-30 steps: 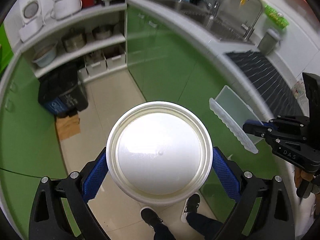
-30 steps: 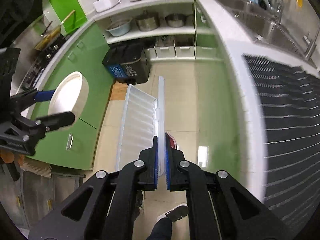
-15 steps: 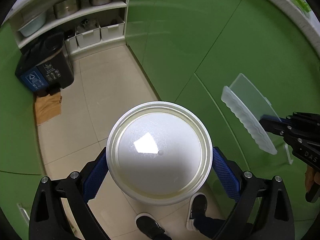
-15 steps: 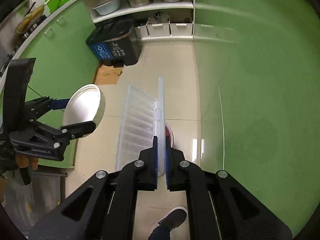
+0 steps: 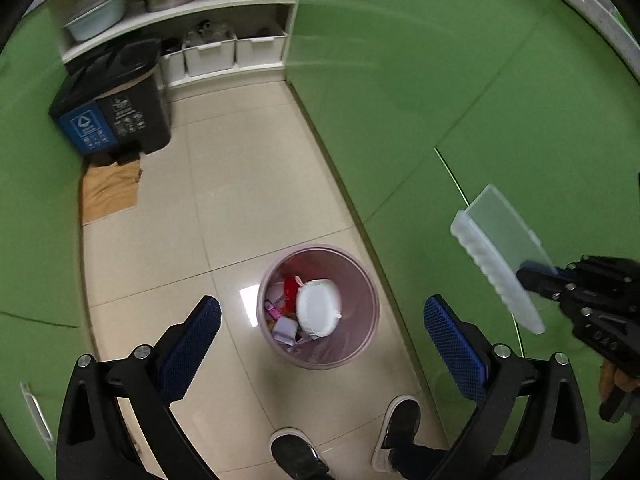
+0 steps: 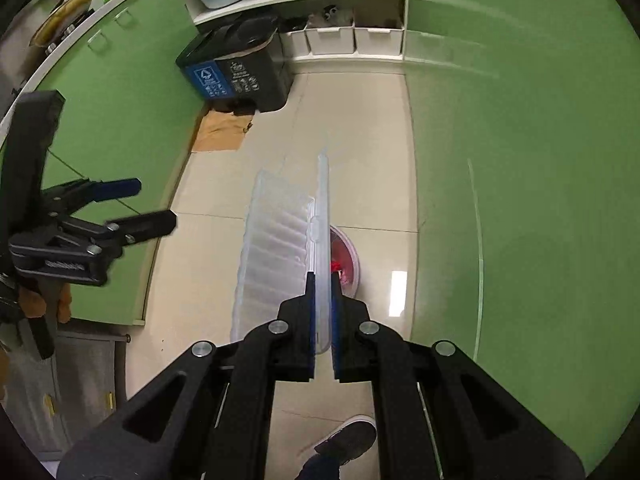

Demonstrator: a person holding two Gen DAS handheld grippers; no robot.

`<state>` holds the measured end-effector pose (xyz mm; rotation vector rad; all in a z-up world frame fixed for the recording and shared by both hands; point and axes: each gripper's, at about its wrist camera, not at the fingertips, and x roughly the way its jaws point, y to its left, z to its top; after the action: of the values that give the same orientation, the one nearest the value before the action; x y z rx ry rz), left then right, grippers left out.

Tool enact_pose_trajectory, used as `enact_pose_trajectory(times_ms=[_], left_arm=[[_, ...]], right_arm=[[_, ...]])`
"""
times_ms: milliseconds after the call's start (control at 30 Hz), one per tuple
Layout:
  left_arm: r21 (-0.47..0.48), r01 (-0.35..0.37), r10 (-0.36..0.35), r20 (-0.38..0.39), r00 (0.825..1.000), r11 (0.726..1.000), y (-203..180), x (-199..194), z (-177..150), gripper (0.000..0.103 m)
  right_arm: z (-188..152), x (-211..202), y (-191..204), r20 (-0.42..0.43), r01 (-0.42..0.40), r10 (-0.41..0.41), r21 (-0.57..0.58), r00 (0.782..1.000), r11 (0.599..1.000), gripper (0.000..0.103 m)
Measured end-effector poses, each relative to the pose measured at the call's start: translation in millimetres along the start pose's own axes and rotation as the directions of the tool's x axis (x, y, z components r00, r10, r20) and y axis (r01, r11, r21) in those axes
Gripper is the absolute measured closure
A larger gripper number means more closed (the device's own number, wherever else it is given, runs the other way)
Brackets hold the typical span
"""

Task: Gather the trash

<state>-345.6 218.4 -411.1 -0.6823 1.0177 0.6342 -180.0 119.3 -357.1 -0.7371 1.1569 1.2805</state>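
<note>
A round pink trash bin (image 5: 362, 308) stands on the tiled floor below my left gripper (image 5: 320, 340), which is open and empty above it. A white round container (image 5: 318, 308) lies inside the bin on other trash. My right gripper (image 6: 322, 312) is shut on the lid of a clear plastic clamshell box (image 6: 276, 256), held edge-up above the floor. The box (image 5: 496, 260) and right gripper (image 5: 532, 276) show at the right of the left wrist view. The bin (image 6: 346, 260) peeks out behind the box in the right wrist view, and the left gripper (image 6: 136, 204) is at its left.
A black bin with blue recycling label (image 5: 112, 108) stands by the shelves, brown cardboard (image 5: 110, 188) on the floor before it. Green cabinet doors (image 5: 440, 100) line both sides of the aisle. Shelves hold pots and white boxes (image 5: 232, 52). The person's shoes (image 5: 396, 424) are below.
My left gripper opened and the white round container dropped into the pink bin. Both grippers moved lower. The right gripper still holds the clear box.
</note>
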Motion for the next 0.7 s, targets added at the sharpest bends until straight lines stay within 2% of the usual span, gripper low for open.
enact_pose_trajectory(times_ms=[333, 367, 400, 433, 467, 700], left_arm=[[-0.074, -0.043, 0.046, 0.038, 0.998, 0.996, 40, -21, -3, 0.006], [-0.08, -0.045, 0.049, 0.042, 0.998, 0.996, 43, -22, -3, 0.006], [-0.086, -0.05, 0.054, 0.045, 0.998, 0.995, 45, -23, -2, 0.006], [-0.088, -0.059, 0.064, 0.049, 0.997, 0.994, 46, -24, -2, 0.006], [-0.089, -0.065, 0.07, 0.053, 0.996, 0.994, 47, -24, -1, 0.006], [-0.094, -0.059, 0.064, 0.05, 0.997, 0.994, 45, -28, 1, 0.006]], right_arm=[[16, 37, 26, -0.03, -0.05, 0.048, -0.061, 0.998, 0.997, 0.096], [18, 39, 27, -0.029, -0.039, 0.037, -0.061, 0.999, 0.997, 0.082], [18, 40, 26, -0.027, -0.023, 0.021, -0.059, 0.999, 0.998, 0.061], [18, 40, 26, -0.022, -0.012, 0.011, -0.058, 1.0, 0.998, 0.012], [18, 39, 26, -0.008, -0.013, 0.012, -0.058, 1.0, 0.998, 0.004], [16, 36, 18, -0.026, 0.024, -0.024, -0.019, 0.999, 1.0, 0.003]])
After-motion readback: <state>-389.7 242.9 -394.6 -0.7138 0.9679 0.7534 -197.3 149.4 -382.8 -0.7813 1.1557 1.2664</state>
